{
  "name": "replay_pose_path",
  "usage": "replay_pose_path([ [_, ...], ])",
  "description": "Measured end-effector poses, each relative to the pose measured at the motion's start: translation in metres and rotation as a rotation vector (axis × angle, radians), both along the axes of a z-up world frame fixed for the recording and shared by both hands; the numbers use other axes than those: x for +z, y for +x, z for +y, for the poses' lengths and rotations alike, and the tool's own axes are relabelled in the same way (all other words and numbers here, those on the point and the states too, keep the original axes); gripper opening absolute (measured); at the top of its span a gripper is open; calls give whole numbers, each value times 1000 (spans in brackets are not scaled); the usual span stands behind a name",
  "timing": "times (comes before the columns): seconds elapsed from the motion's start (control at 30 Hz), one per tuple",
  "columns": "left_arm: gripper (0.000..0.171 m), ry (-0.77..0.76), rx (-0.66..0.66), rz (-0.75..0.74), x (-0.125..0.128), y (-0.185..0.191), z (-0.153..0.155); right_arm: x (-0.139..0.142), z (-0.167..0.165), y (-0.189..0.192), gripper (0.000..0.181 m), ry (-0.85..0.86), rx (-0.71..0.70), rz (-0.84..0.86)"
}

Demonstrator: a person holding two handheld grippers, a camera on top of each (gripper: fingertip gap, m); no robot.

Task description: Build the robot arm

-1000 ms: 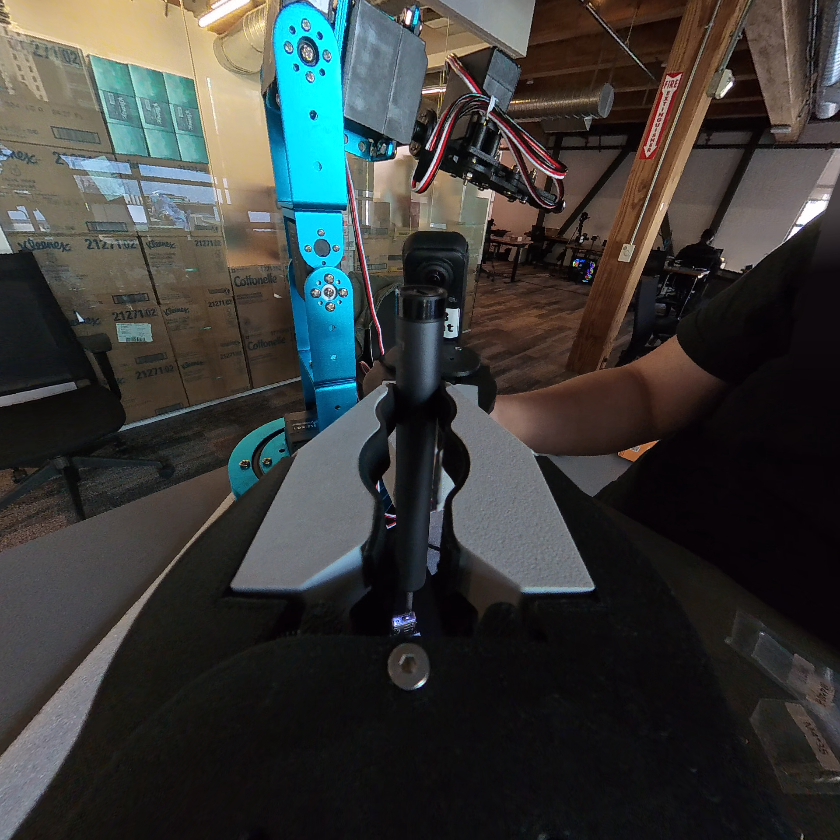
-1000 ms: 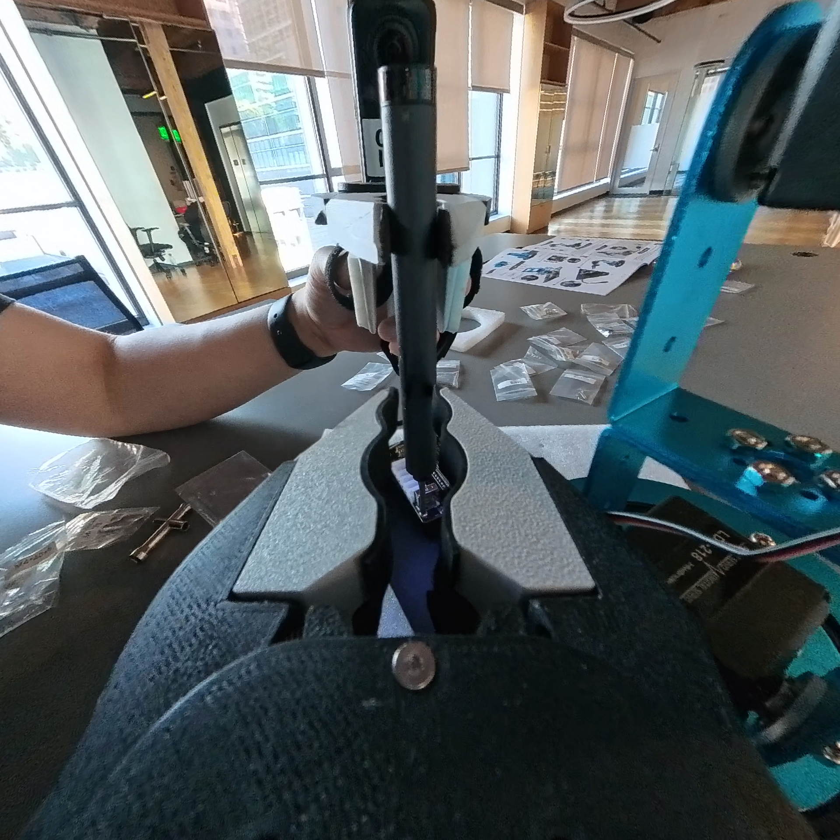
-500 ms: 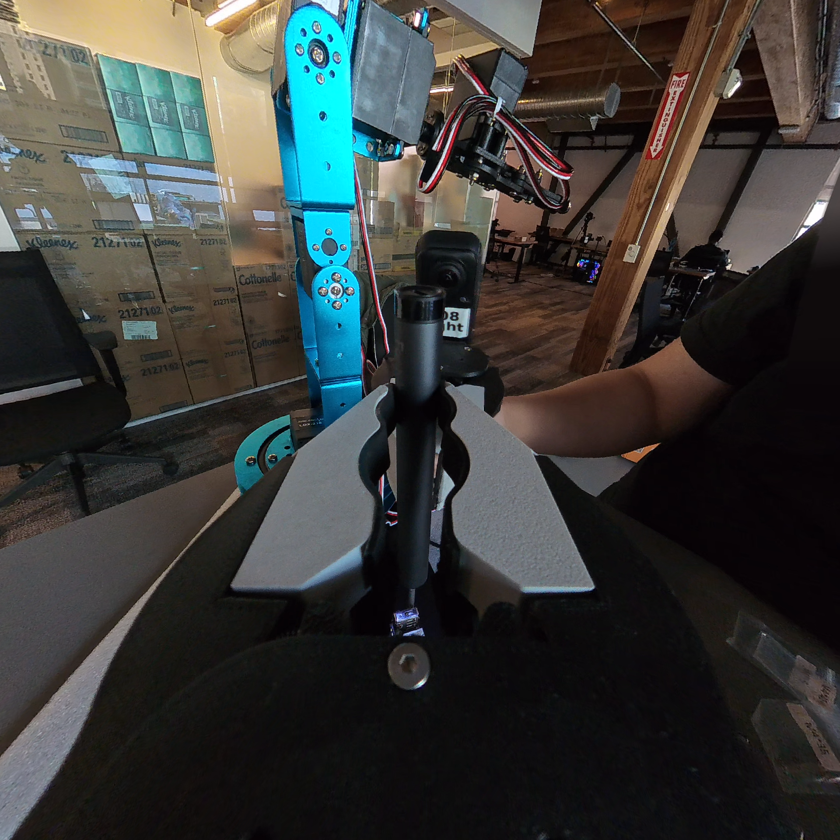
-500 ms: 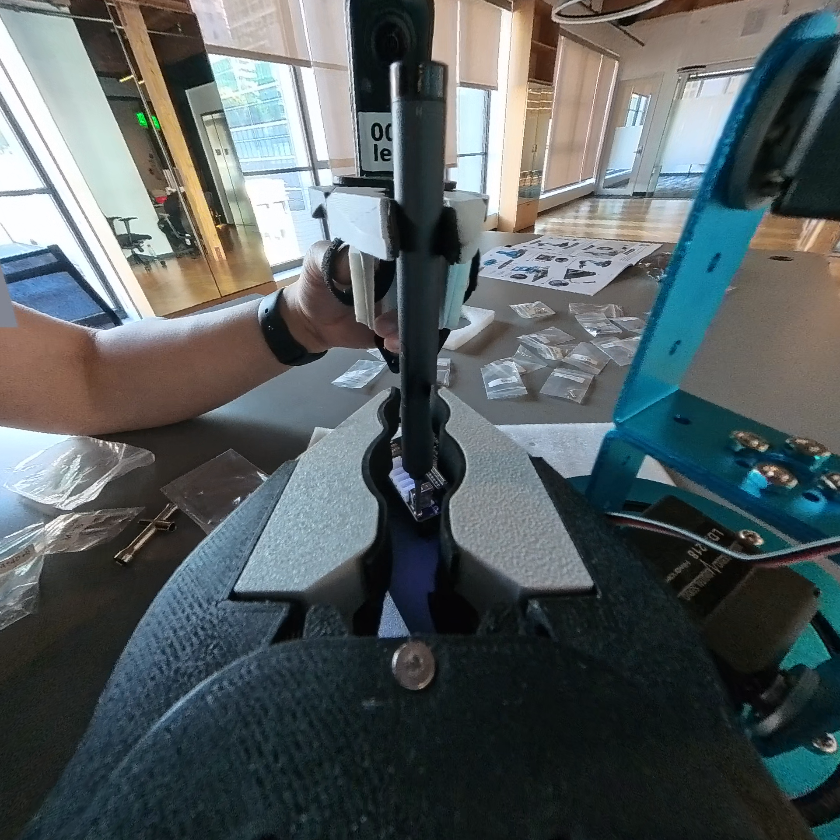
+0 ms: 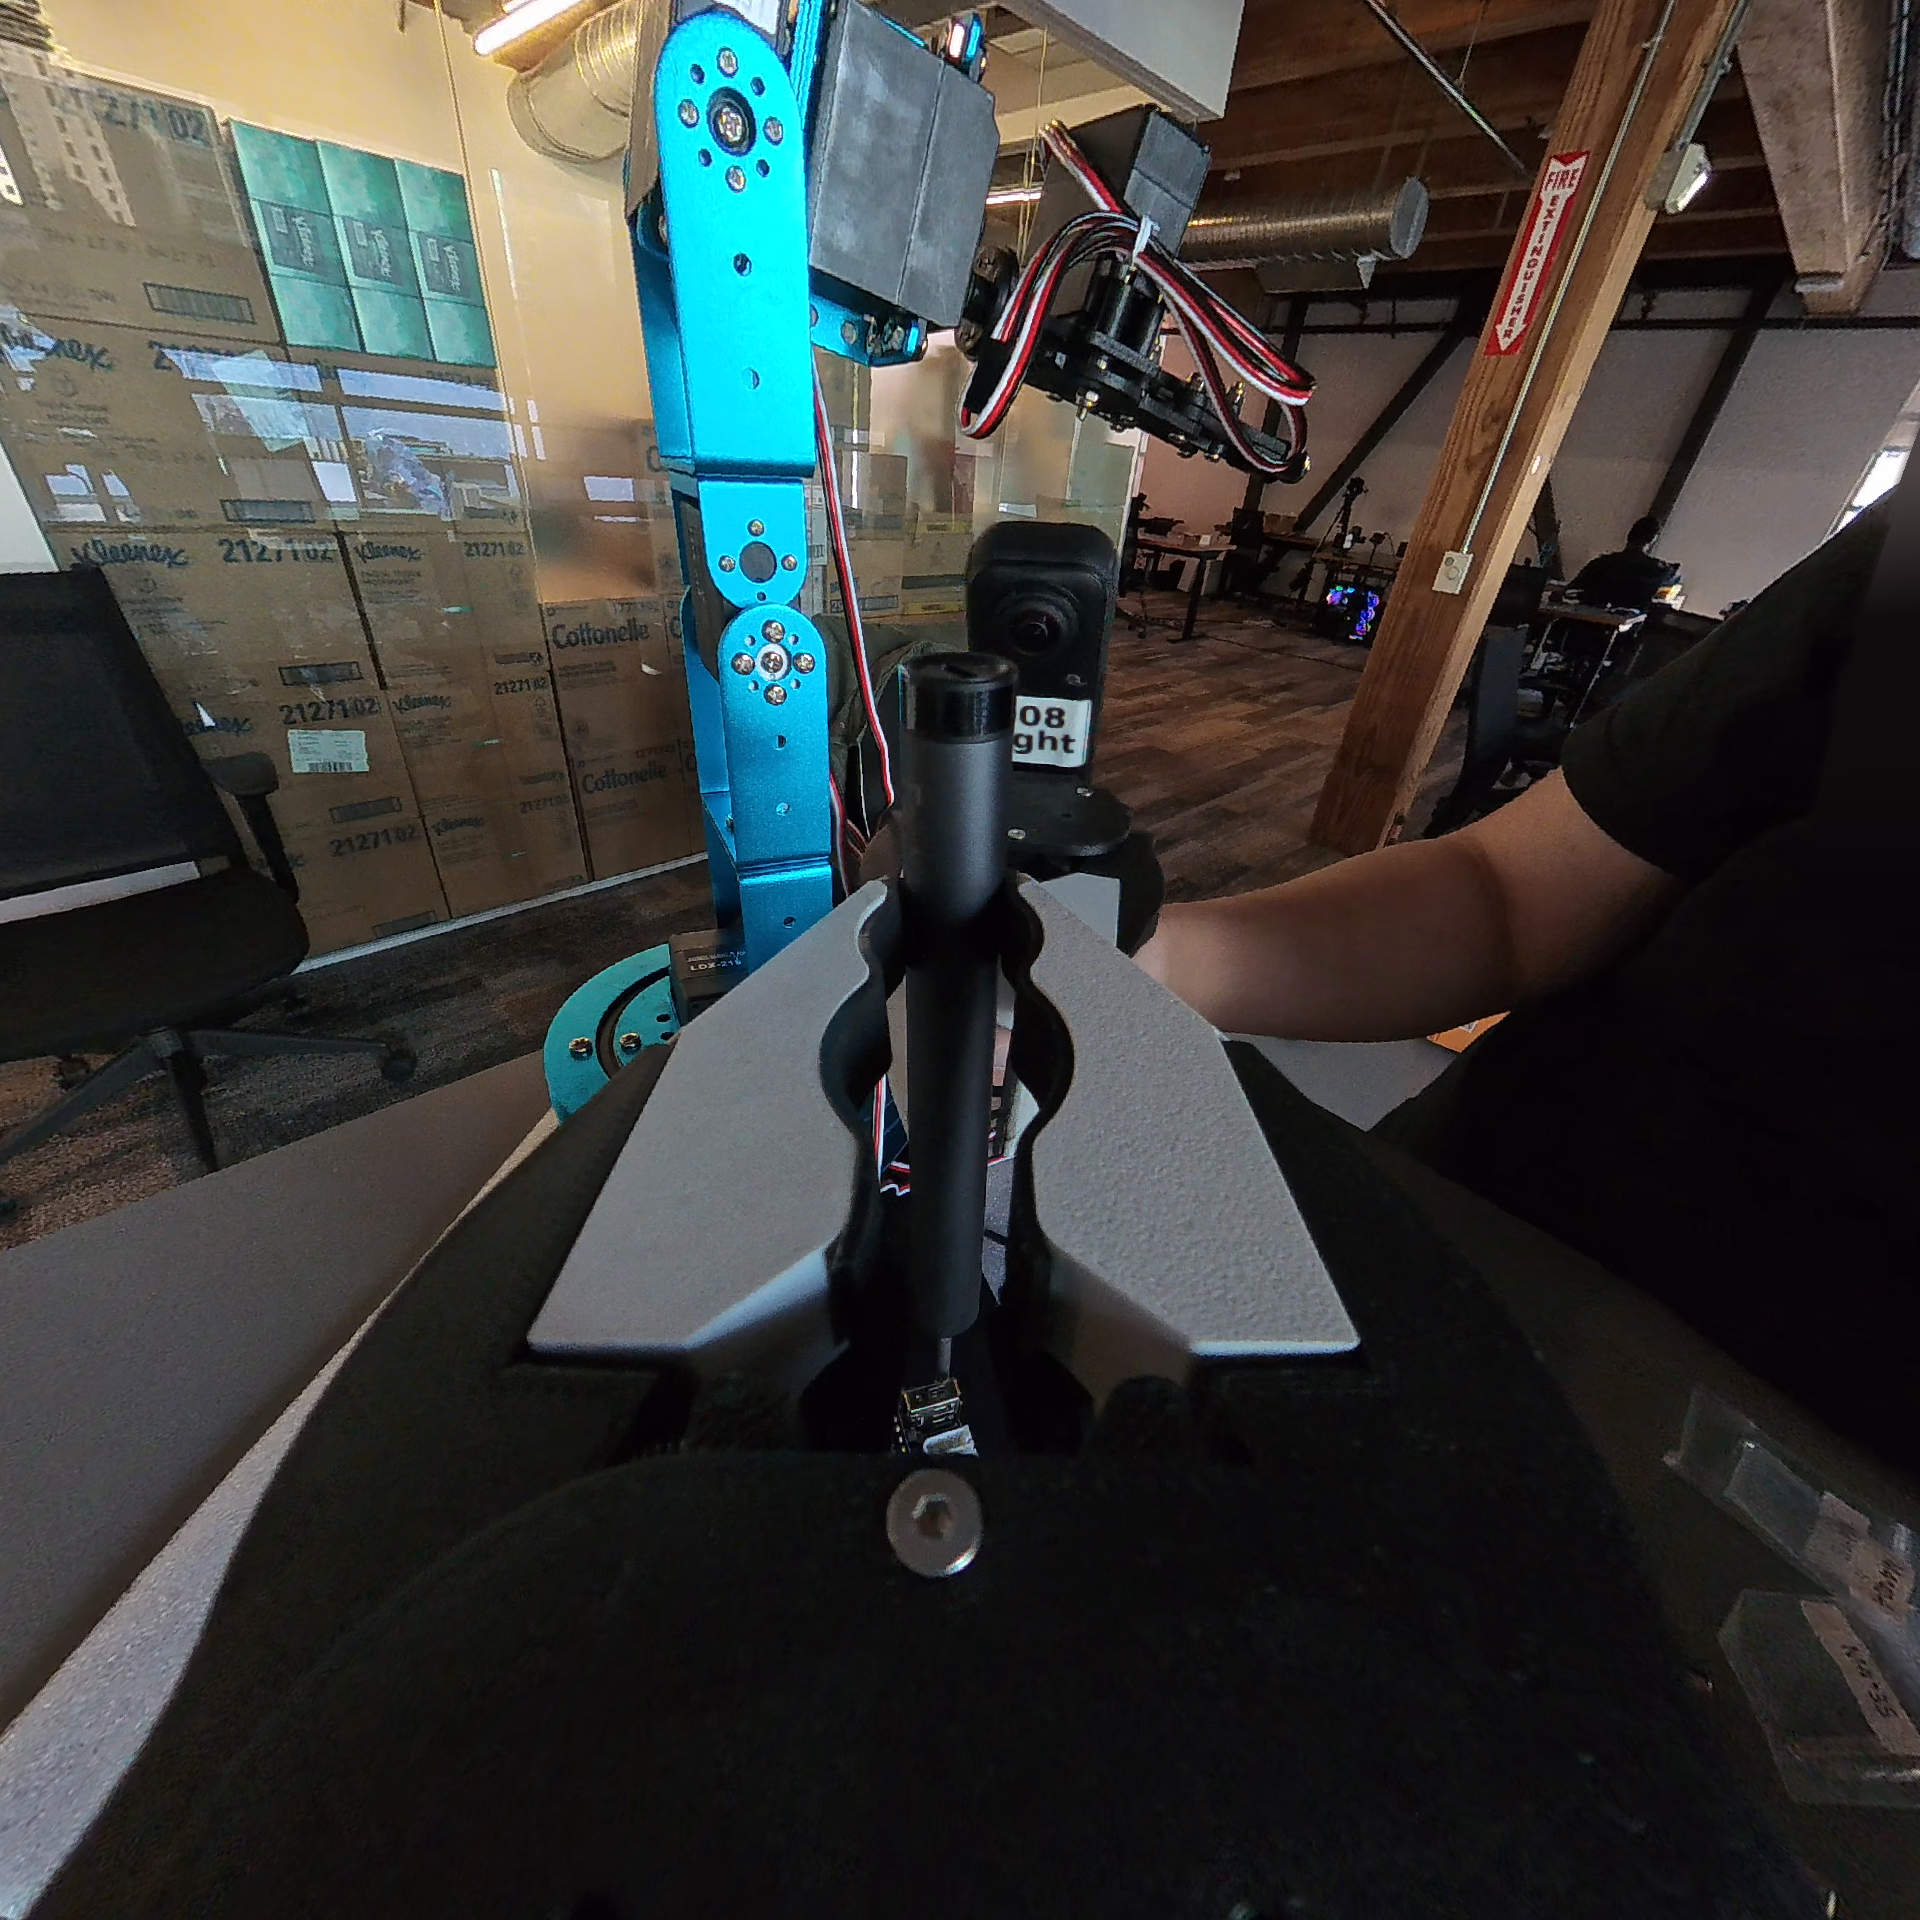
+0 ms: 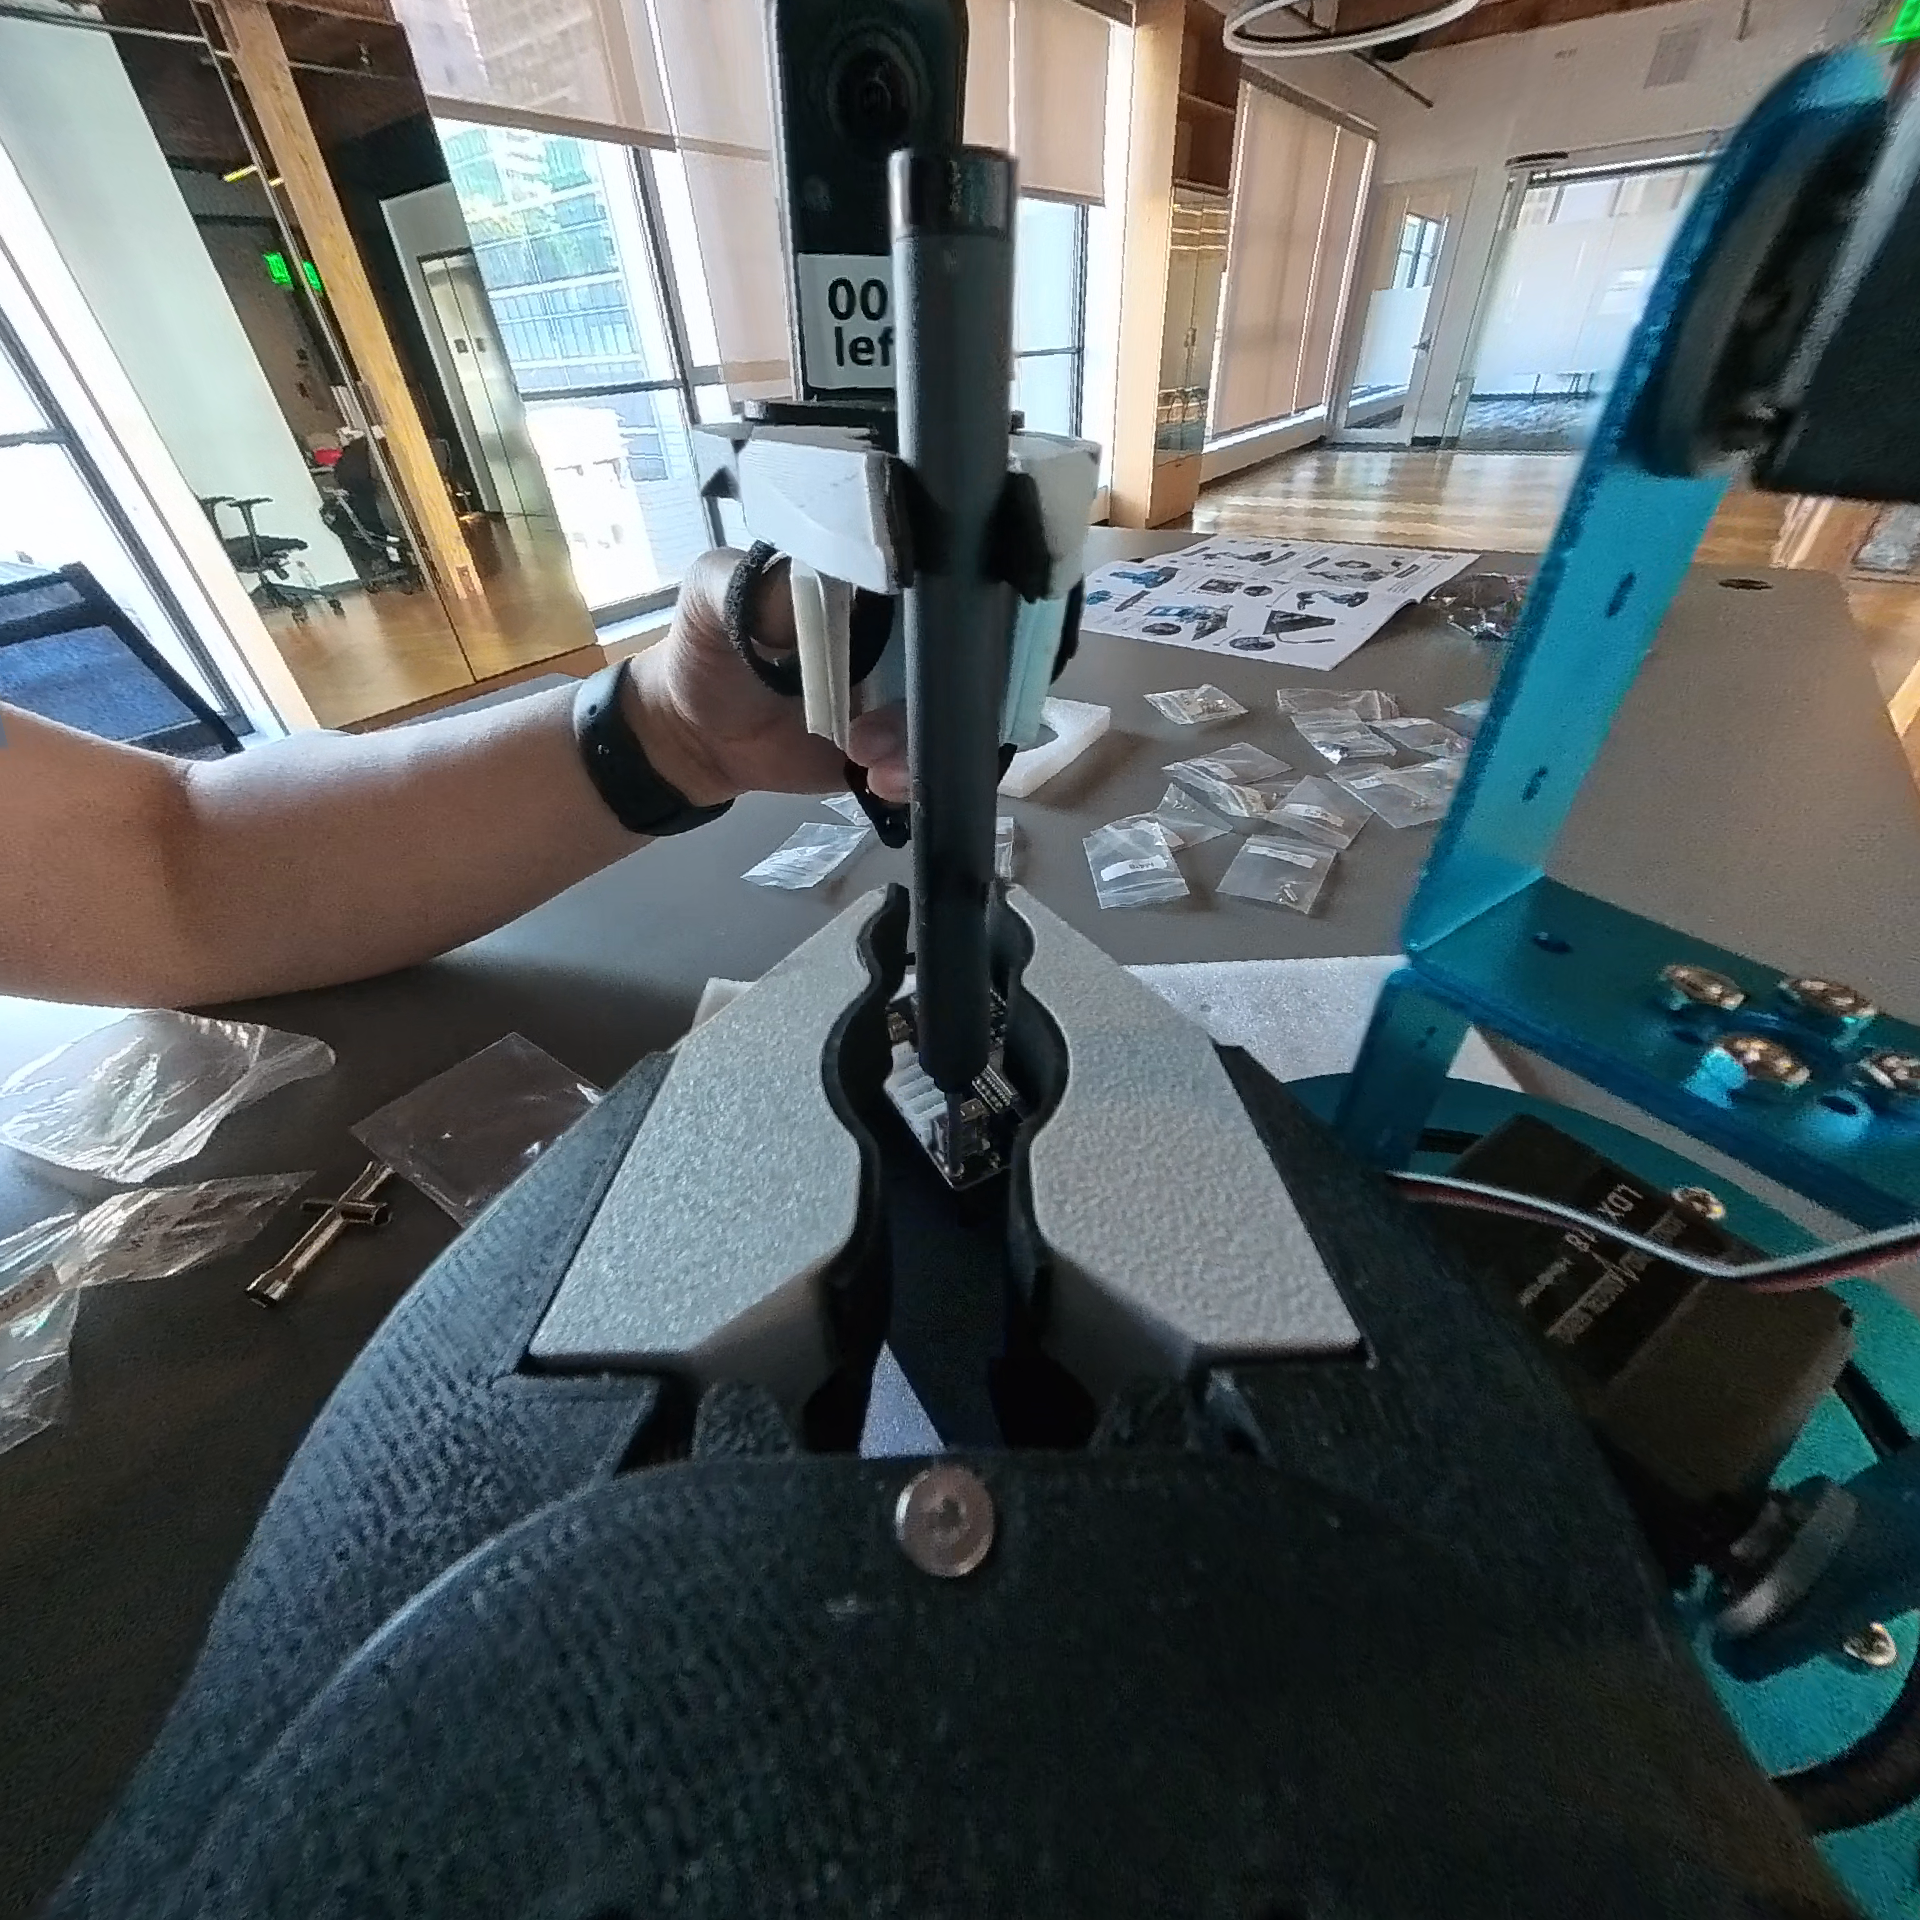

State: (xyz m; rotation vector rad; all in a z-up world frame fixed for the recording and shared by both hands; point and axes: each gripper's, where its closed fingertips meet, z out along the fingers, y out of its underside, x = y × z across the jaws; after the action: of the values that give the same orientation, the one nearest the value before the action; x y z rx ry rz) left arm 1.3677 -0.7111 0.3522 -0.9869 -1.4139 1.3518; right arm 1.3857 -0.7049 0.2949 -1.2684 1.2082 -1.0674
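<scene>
My left gripper (image 5: 951, 904) is shut on a black pen-shaped electric screwdriver (image 5: 951, 1039) and holds it upright, bit down. The bit tip hangs just above a small circuit board (image 5: 932, 1413). In the right wrist view the screwdriver (image 6: 951, 623) comes down from the white left gripper (image 6: 956, 520) between my right gripper's fingers. My right gripper (image 6: 951, 914) has its jaws close together around the circuit board (image 6: 966, 1127), whose dark blue end runs back between them. A blue metal robot arm (image 5: 738, 416) stands just behind, and its bracket (image 6: 1558, 623) is to the right.
Several small clear parts bags (image 6: 1257, 800), an instruction sheet (image 6: 1278, 597), a white foam piece (image 6: 1049, 738) and a cross wrench (image 6: 322, 1226) lie on the grey table (image 6: 1662, 727). A black servo (image 6: 1621, 1278) with wires sits at the blue base. A person's forearm (image 5: 1403, 935) reaches in. One gripper's finger ends stand about 6 cm off the other's.
The screwdriver has lifted slightly, so its thin bit now shows above the circuit board. Both views have shifted a little, and the blue arm sits further right in the left wrist view.
</scene>
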Motion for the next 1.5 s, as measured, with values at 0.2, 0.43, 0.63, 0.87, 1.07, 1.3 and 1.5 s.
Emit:
replay_pose_path([
  [0.2,16,-4,-4,-4,0,-2,1,-3,1,2,14,-25,-12,36],
  [0.43,16,-1,-2,1,0,-2,1,-3,0,2,11,-19,-9,39],
  [0.63,16,3,5,11,0,-1,-1,-3,-2,3,10,-10,-29,50],
  [0.87,16,14,3,30,0,0,-2,-3,-3,4,10,3,-25,59],
  [1.07,16,16,4,36,0,0,-3,-4,-3,4,10,-6,-28,66],
  [1.3,16,8,10,32,0,0,-3,-4,-5,5,9,-23,-44,80],
  [1.5,16,49,-6,77,1,1,-5,-3,-3,3,10,-11,-25,72],
])
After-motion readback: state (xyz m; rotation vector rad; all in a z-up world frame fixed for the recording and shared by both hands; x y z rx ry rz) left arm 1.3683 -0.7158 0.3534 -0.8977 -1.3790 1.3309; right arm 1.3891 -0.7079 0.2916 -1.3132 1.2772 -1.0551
